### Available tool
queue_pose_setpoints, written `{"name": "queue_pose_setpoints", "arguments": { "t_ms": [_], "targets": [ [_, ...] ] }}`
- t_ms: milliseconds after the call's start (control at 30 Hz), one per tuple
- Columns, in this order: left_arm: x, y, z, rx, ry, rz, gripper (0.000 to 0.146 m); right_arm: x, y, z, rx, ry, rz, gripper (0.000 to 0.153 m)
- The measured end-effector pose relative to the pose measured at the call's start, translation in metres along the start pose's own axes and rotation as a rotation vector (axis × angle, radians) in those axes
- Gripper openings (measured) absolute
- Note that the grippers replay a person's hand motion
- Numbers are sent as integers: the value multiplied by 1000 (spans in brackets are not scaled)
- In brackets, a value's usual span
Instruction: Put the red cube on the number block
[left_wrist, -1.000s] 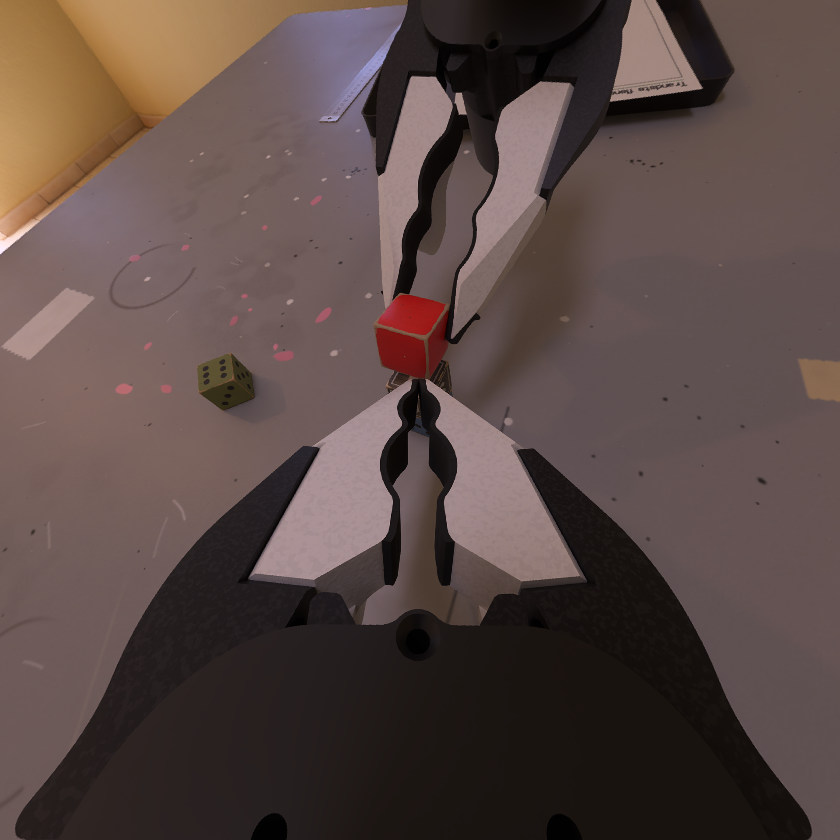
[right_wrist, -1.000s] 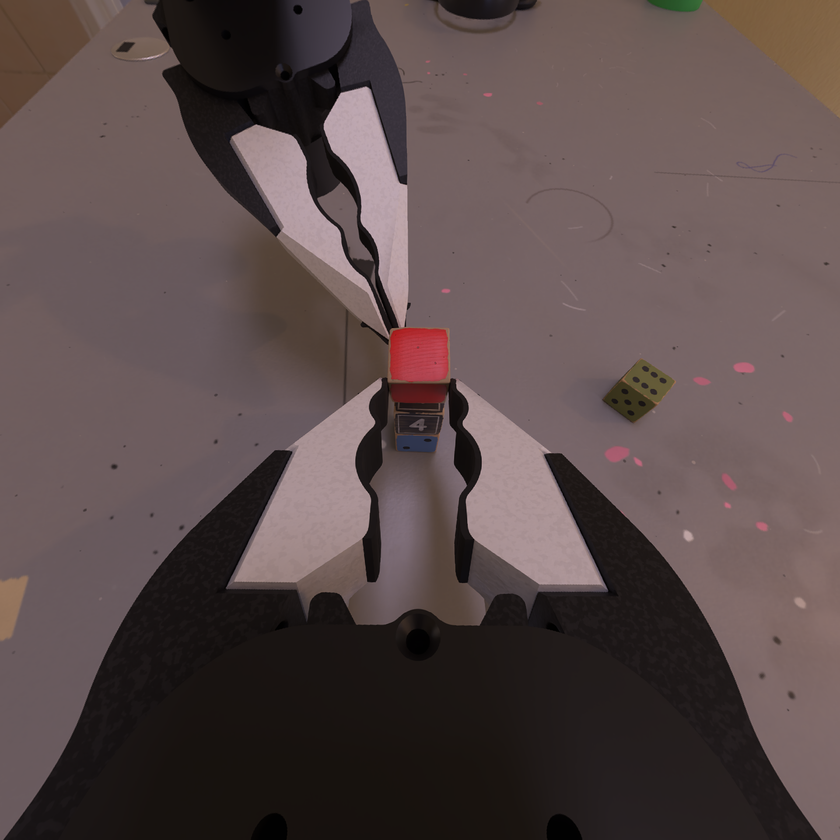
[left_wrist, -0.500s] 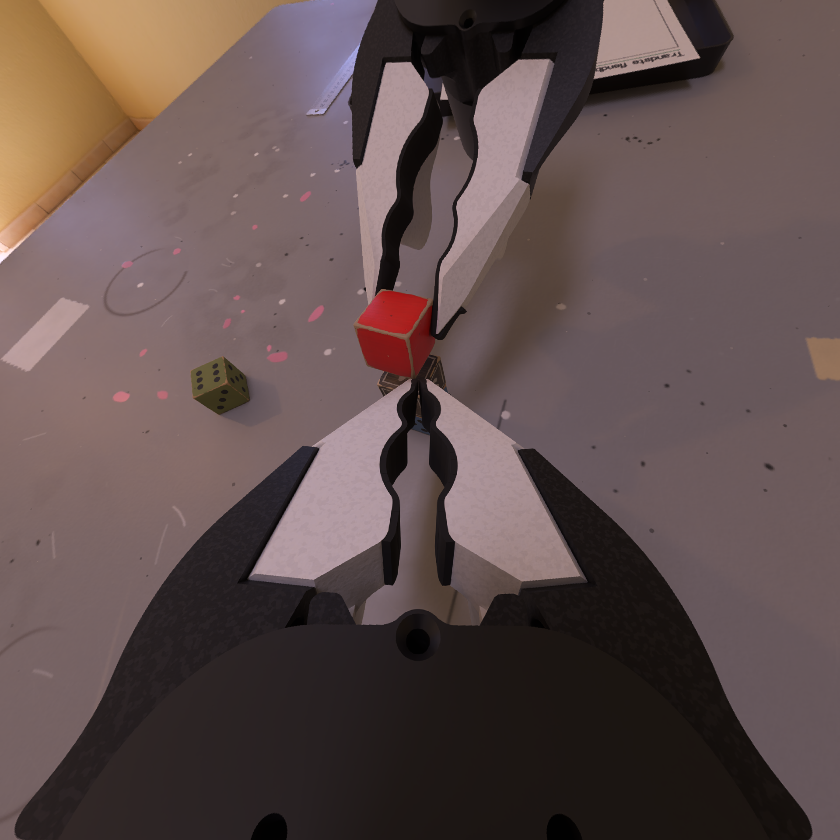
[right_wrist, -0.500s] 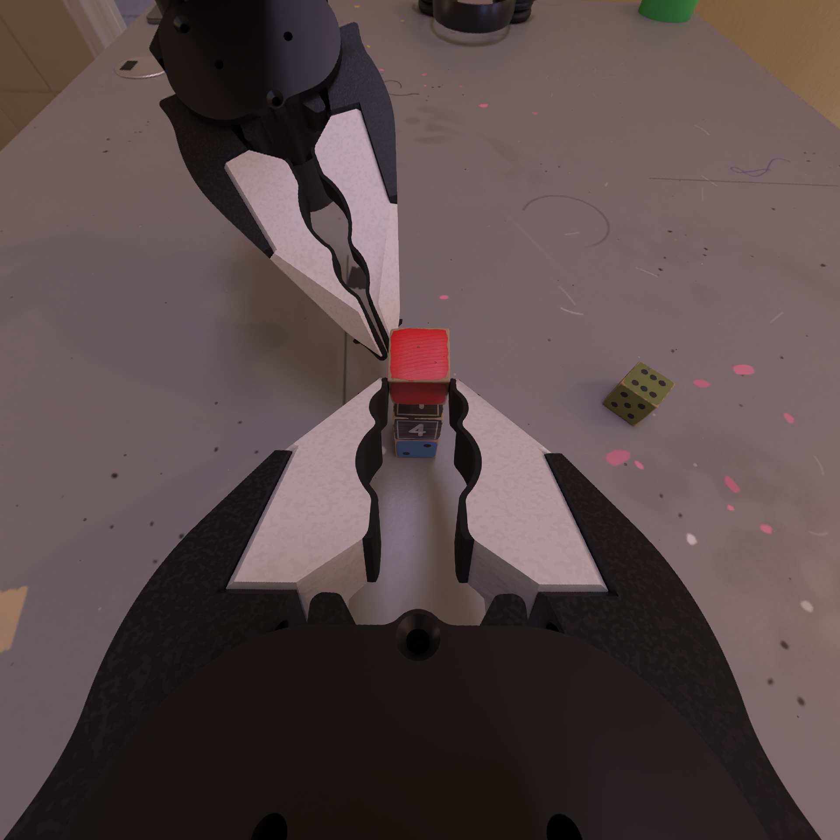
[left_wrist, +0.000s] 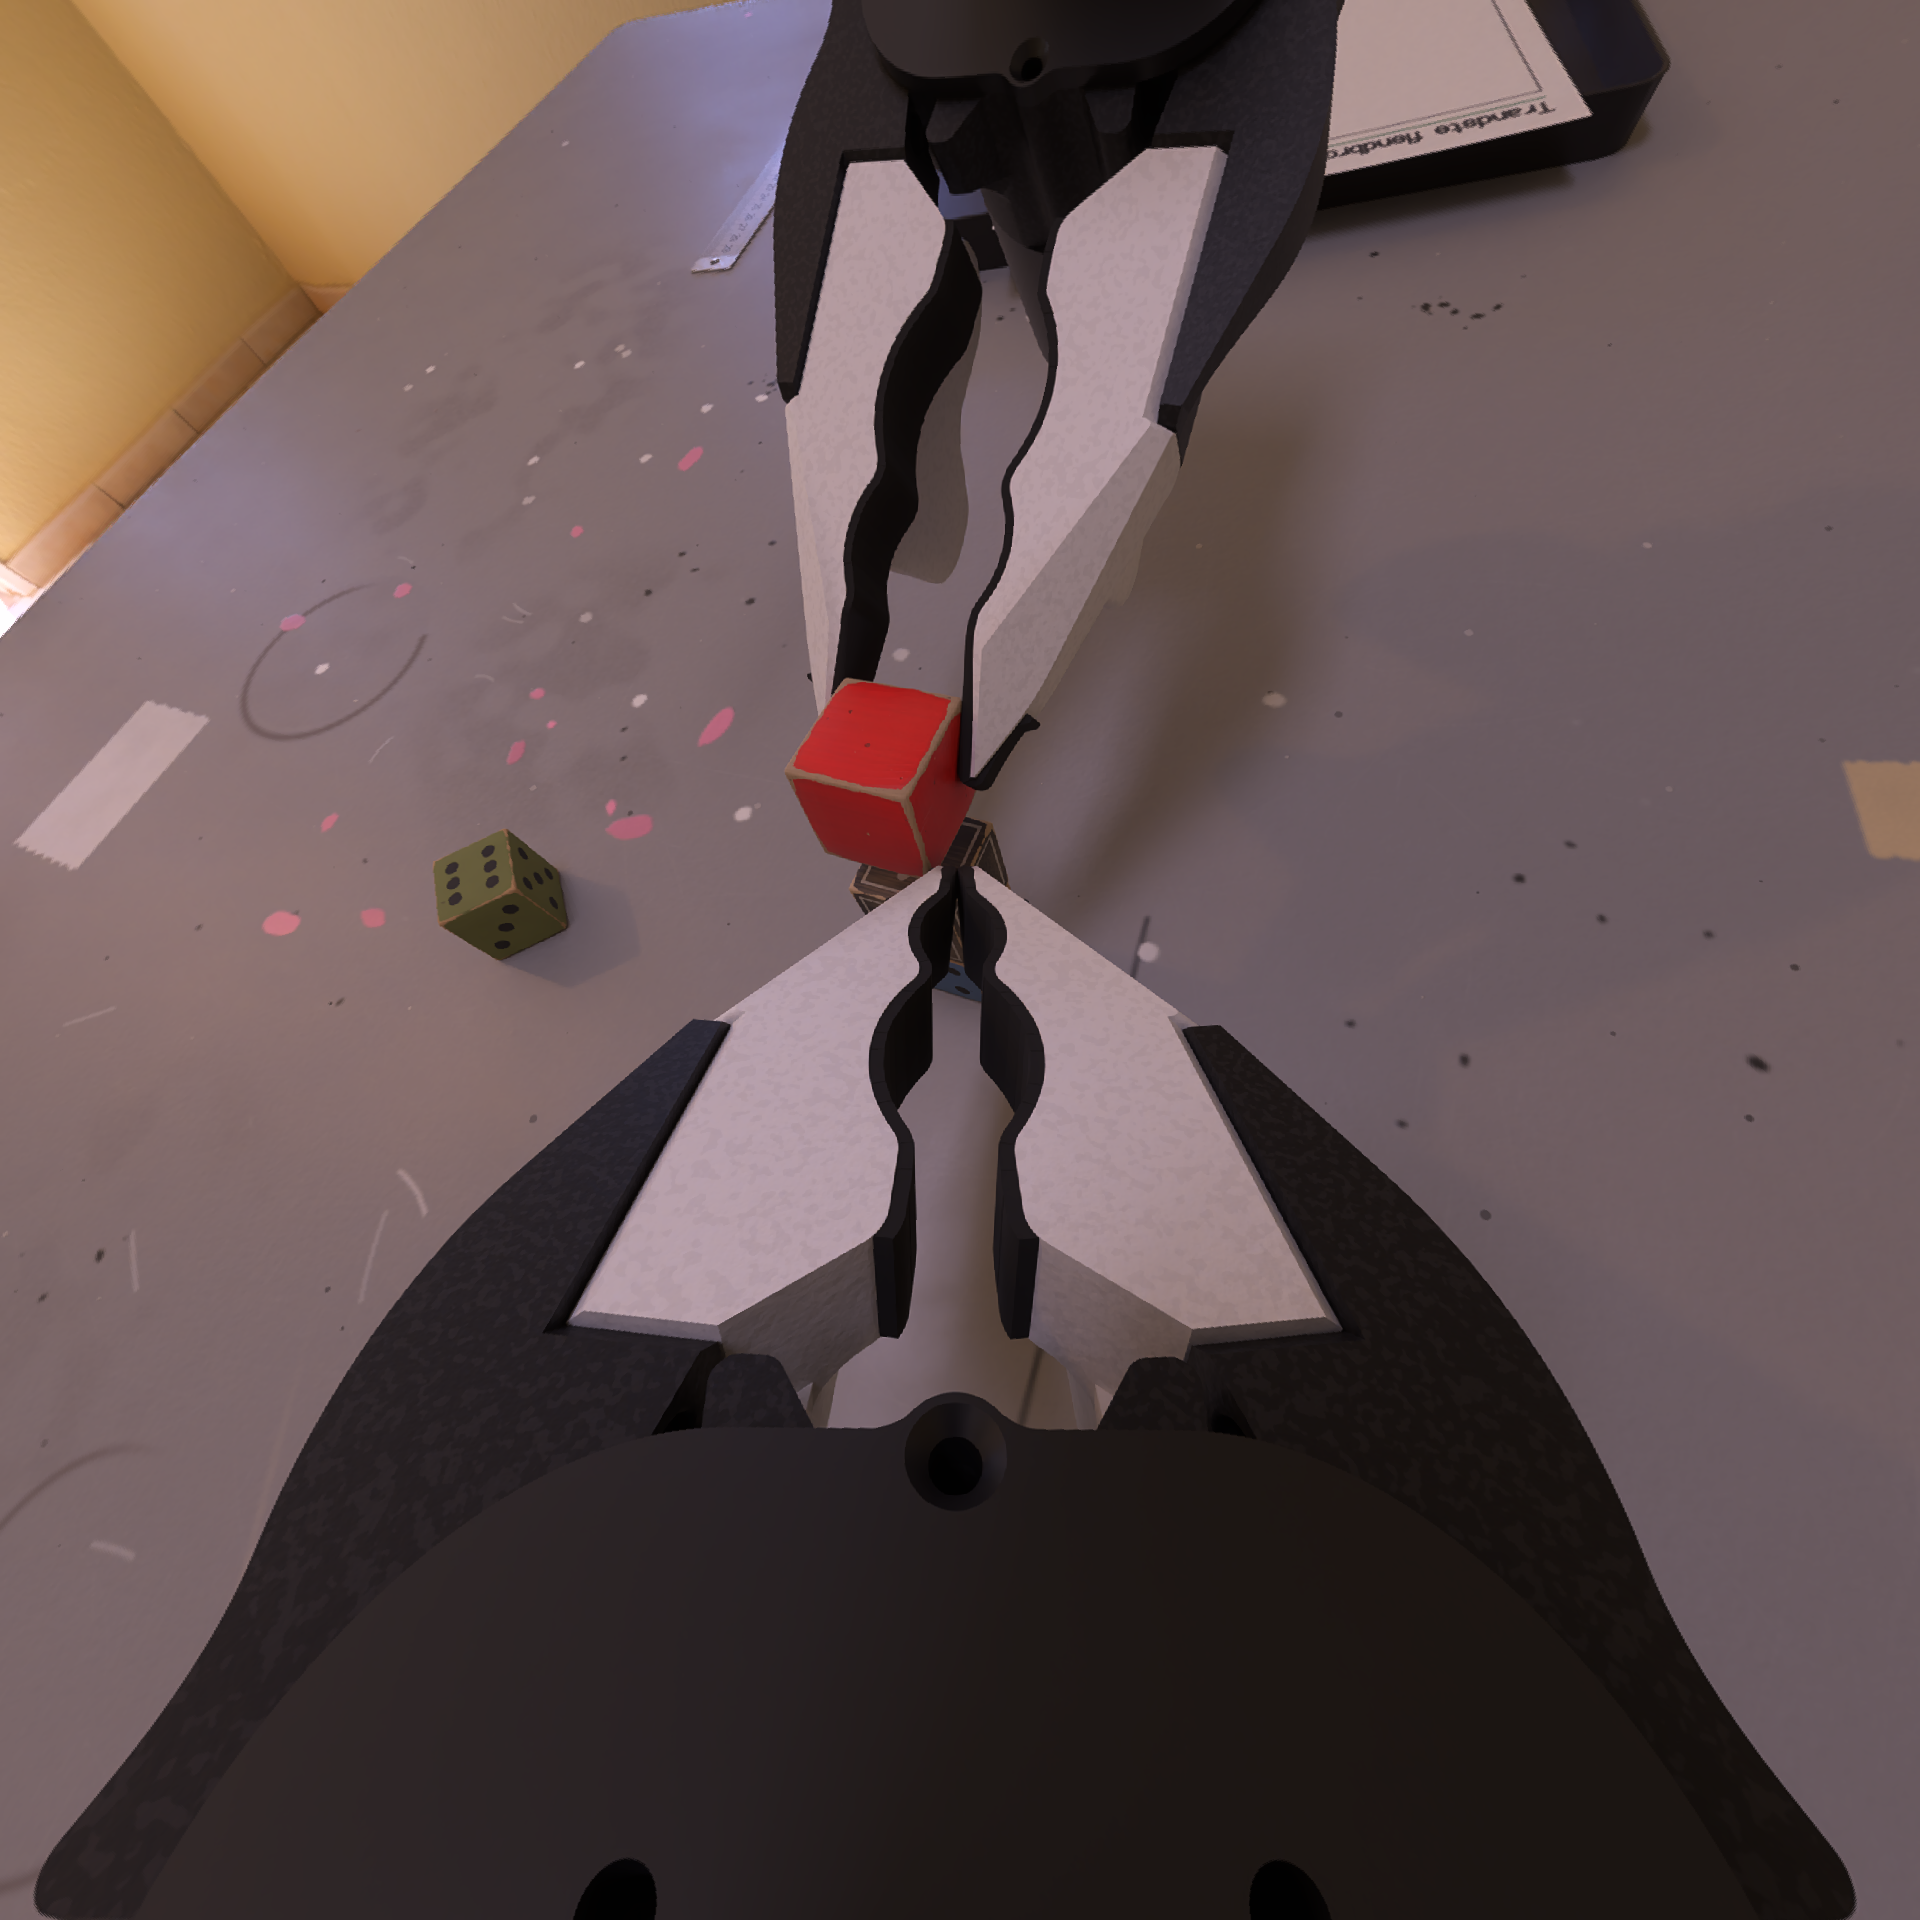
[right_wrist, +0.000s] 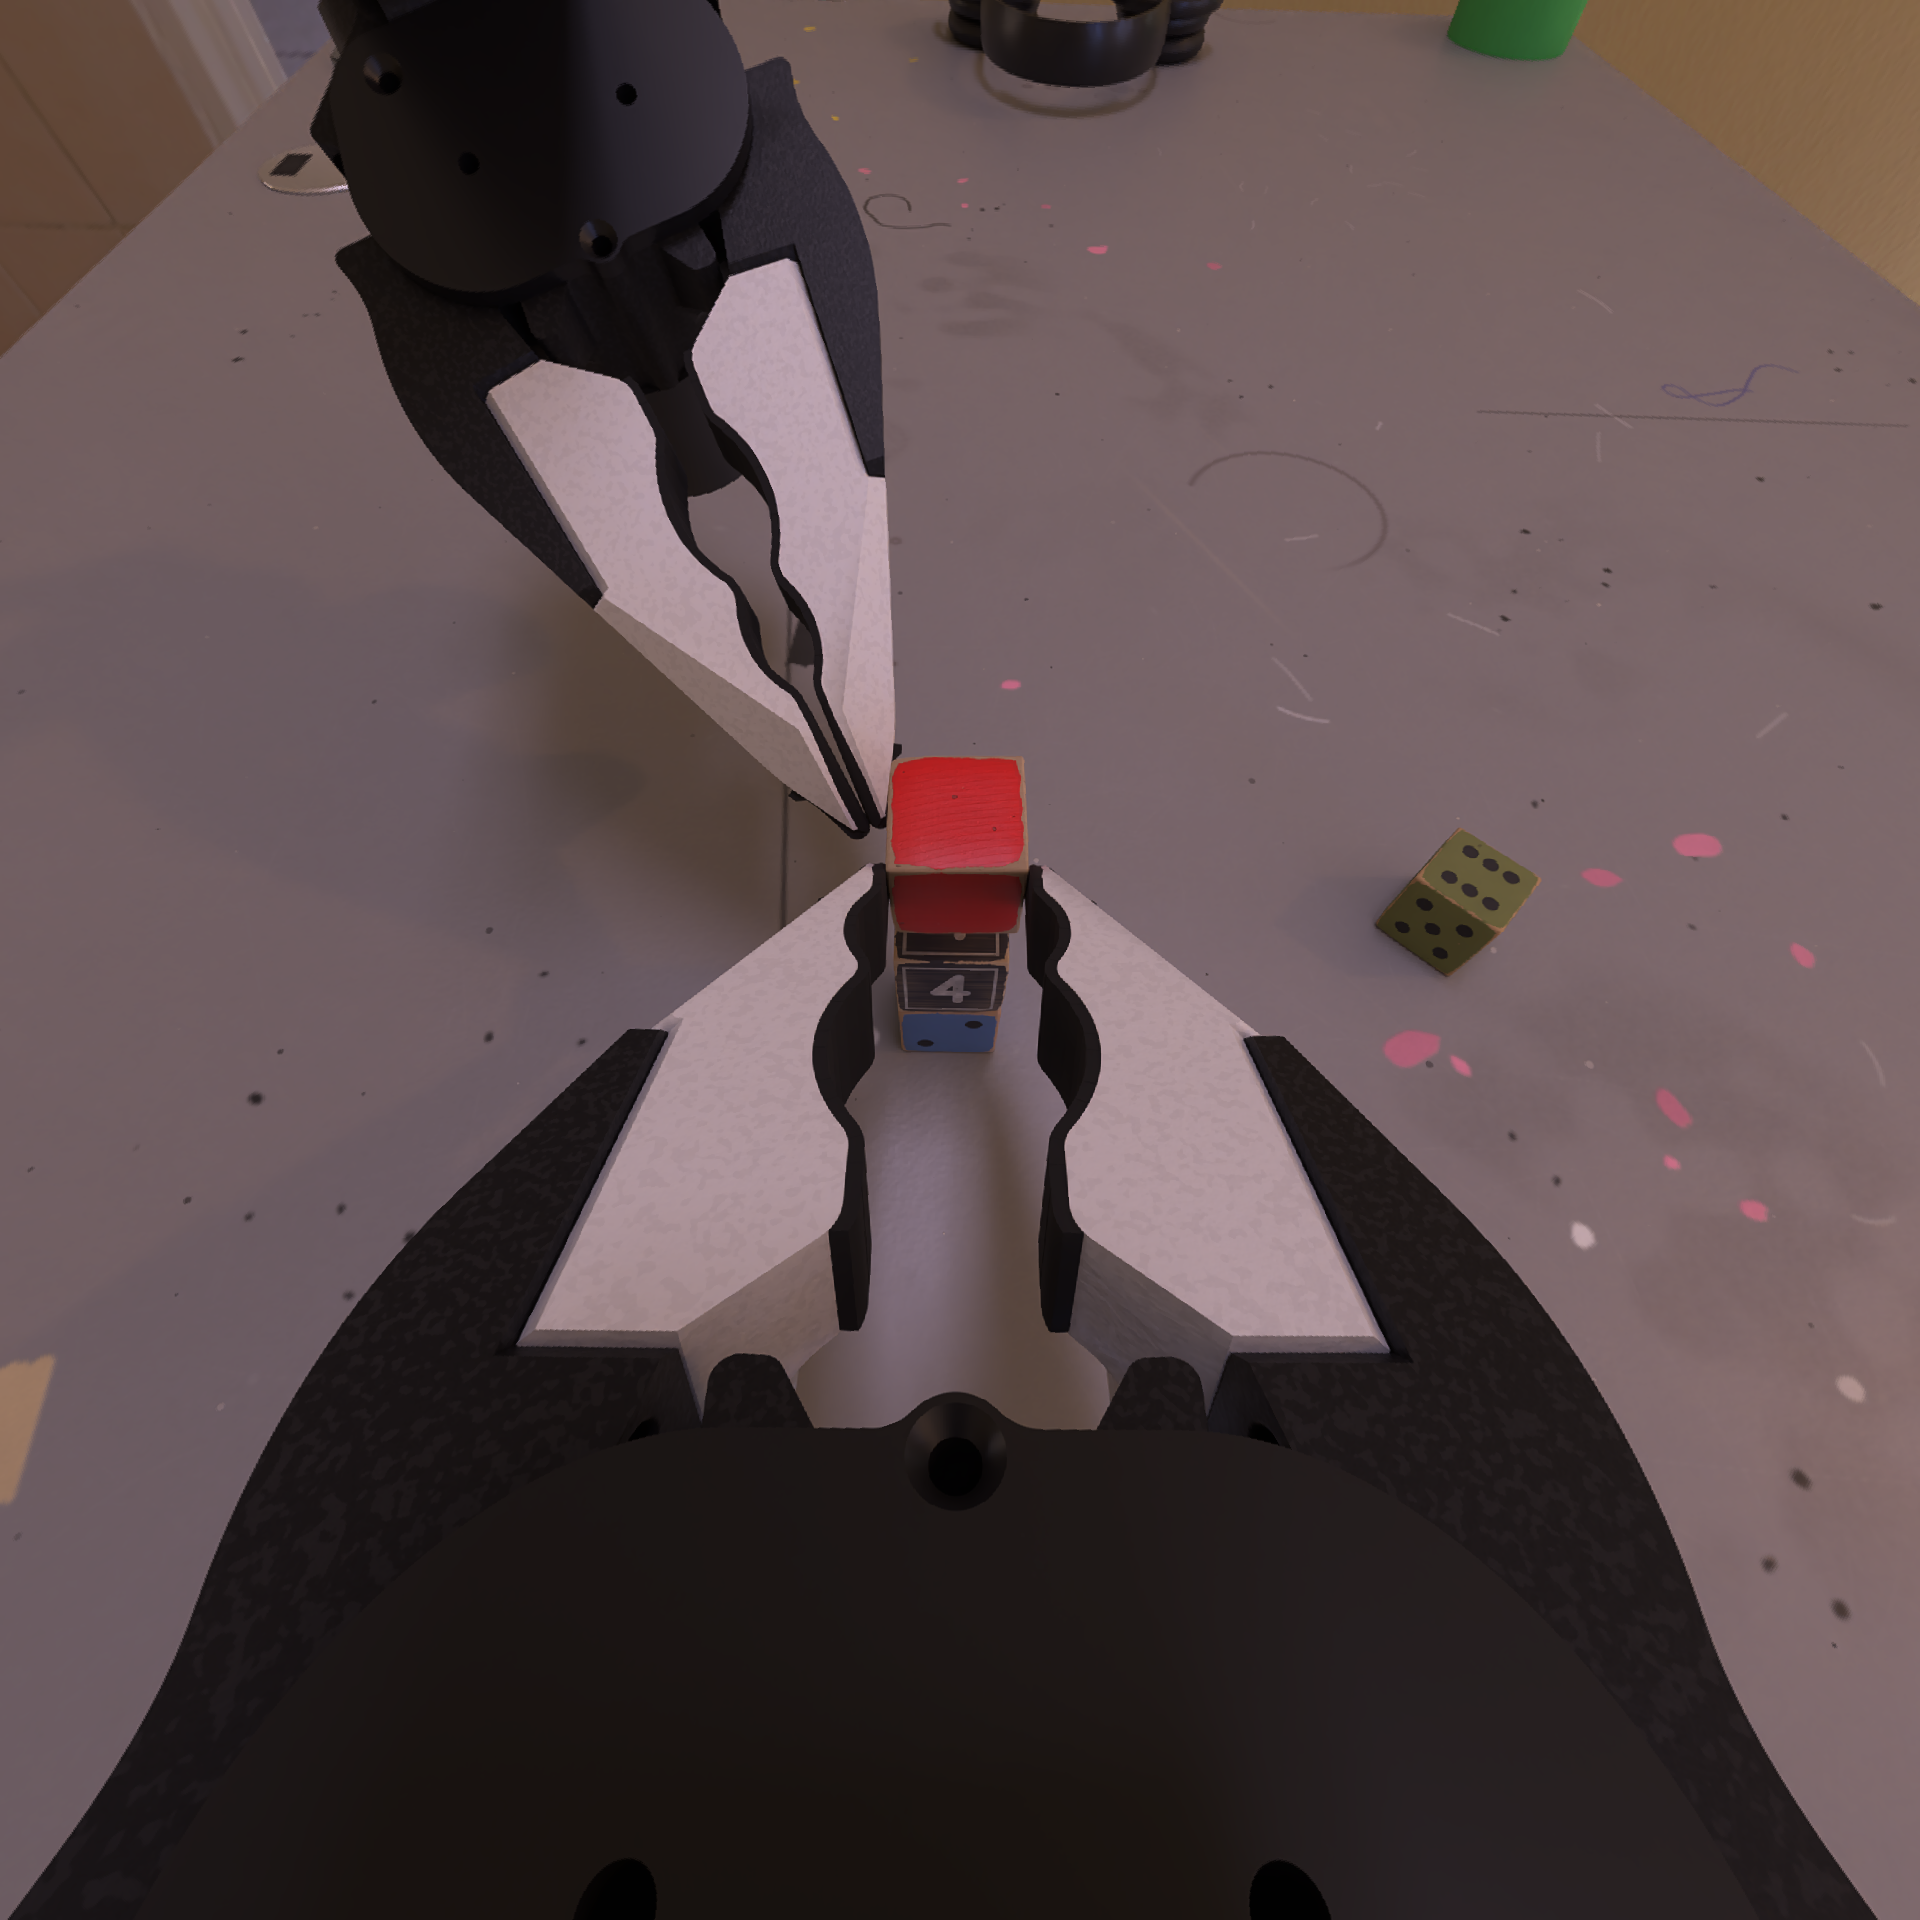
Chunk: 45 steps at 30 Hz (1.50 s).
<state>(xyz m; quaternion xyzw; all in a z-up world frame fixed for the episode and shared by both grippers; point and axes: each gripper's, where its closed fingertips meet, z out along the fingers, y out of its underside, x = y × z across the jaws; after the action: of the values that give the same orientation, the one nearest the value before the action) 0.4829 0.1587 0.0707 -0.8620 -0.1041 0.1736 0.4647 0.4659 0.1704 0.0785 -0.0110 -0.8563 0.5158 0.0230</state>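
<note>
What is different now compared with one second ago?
The shut left gripper moved its tips down, closer beside the red cube. Nothing was gripped or released. The right gripper still holds the cube over the number block; the green die stayed.

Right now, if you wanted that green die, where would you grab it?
Probably its two opposite flat sides, the empty left tool coming straight down from above. The die sits flat on the table with nothing touching it, so its side faces are free and parallel for the fingers.
</note>
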Motion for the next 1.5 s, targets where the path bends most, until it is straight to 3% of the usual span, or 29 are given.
{"name": "queue_pose_setpoints", "arguments": {
  "t_ms": [467,1500],
  "targets": [
    [-1,-4,-3,19,-14,15,0,0,-1,0,57,-38,37,26],
    [1,6,-1,-40,11,3,0,-2,11,9,-8,-44,23,26]
  ]
}}
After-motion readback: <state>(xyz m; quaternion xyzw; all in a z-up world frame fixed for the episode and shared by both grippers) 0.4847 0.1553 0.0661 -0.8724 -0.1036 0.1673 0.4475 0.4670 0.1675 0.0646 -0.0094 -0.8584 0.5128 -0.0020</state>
